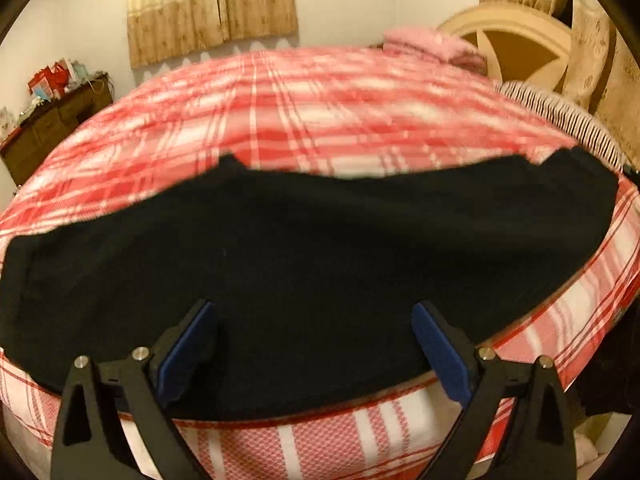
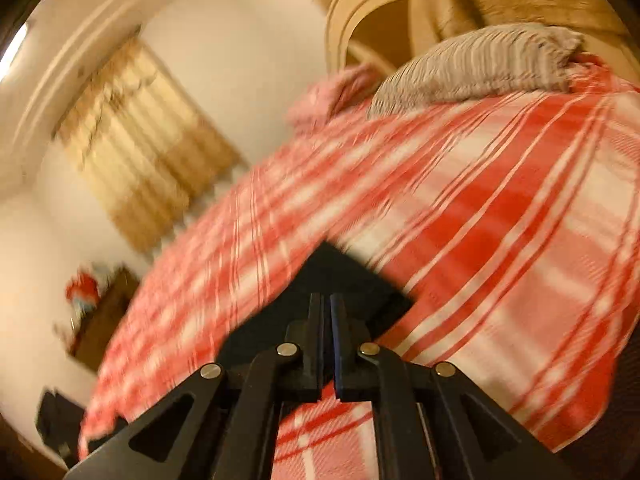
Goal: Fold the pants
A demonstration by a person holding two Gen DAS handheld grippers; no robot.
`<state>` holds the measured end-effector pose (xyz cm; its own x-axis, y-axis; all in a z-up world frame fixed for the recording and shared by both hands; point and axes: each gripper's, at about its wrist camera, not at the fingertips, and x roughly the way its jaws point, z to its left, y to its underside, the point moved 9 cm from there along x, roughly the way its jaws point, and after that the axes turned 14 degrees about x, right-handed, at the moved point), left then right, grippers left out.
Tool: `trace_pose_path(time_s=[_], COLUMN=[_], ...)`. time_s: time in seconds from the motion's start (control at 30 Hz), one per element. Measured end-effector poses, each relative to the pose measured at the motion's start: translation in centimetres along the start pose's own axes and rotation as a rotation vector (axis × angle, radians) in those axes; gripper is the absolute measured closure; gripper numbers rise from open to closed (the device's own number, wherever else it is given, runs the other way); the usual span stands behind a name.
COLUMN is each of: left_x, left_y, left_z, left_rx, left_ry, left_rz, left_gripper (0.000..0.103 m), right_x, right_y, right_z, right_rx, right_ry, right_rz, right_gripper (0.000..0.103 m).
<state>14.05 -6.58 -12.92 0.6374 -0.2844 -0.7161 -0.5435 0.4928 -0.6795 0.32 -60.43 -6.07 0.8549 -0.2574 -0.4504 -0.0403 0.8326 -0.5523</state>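
A: Start with the left wrist view. What is there?

B: The black pants [image 1: 304, 264] lie spread wide across the near edge of a bed [image 1: 328, 444], on its red and white plaid cover [image 1: 304, 108]. The cloth runs from the far left of the view almost to the far right, and its near edge follows the rim of the mattress.

A: And the left hand-held gripper [image 1: 314, 344]?

B: Spread wide, with blue pads [image 1: 438, 354] facing each other. It hovers over the near part of the pants and pinches nothing.

A: Anything behind?

B: A beige curtain [image 1: 212, 8] on the far wall, a dark wooden dresser [image 1: 56, 120] at the left, a pink folded blanket [image 1: 432, 46] at the far end of the bed and a striped pillow [image 1: 560, 116] at the right.

A: Now the right wrist view.

B: It is tilted and blurred. The right hand-held gripper [image 2: 327, 308] has its fingers pressed almost together, with only a thin slit between them. A corner of the pants [image 2: 340, 280] lies right at the tips, and the cloth seems to be pinched there, though the blur leaves the grip itself unclear.

A: The surroundings?

B: The same plaid cover [image 2: 500, 240] fills the right side, the striped pillow [image 2: 476, 64] lies at the top, the curtain [image 2: 140, 140] hangs at the left.
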Motion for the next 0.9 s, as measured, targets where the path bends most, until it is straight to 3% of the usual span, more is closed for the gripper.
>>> trace_pose_path(time_s=[0.03,0.07,0.13,0.27,0.57,0.6,0.67,0.77,0.9], left_x=[-0.5,-1.1,-1.8,-2.5,-1.9,-2.1,-2.3,-2.4,-2.5], left_y=[-0.4,-0.8,-1.6,-2.5,-2.2,-2.2,-2.2,-2.2,-2.1], left_z=[-0.1,-0.2,-0.3,0.0,0.1,0.1,0.0,0.2,0.7], left_rx=[-0.008,-0.015,-0.024,-0.036,-0.054,-0.052,-0.048,-0.053,-0.071], left_ry=[0.005,0.01,0.014,0.025,0.035,0.034,0.031,0.031,0.033], left_rz=[-0.021,-0.042,-0.077,-0.1,-0.077,-0.081,-0.087,-0.091,-0.095], left_gripper=[0.003,0.003,0.003,0.003,0.003,0.003,0.003,0.003,0.003], right_x=[-0.1,-0.2,-0.4,-0.3,1.8,2.1,3.2,3.6,3.4], right_y=[-0.7,-1.2,-1.8,-0.6,1.3,1.4,1.6,1.5,0.7], right_z=[-0.6,-1.2,-2.1,-2.5,-1.3,-1.1,-1.0,-1.0,-1.6], right_rx=[0.02,0.028,0.02,0.014,-0.24,-0.256,-0.304,-0.338,-0.281], right_ry=[0.016,0.04,0.083,0.073,0.258,0.269,0.326,0.361,0.334], right_rz=[-0.001,-0.005,-0.036,-0.003,-0.017,-0.01,0.024,0.036,0.057], right_gripper=[0.084,0.055,0.028,0.028,0.029,0.03,0.047,0.061,0.063])
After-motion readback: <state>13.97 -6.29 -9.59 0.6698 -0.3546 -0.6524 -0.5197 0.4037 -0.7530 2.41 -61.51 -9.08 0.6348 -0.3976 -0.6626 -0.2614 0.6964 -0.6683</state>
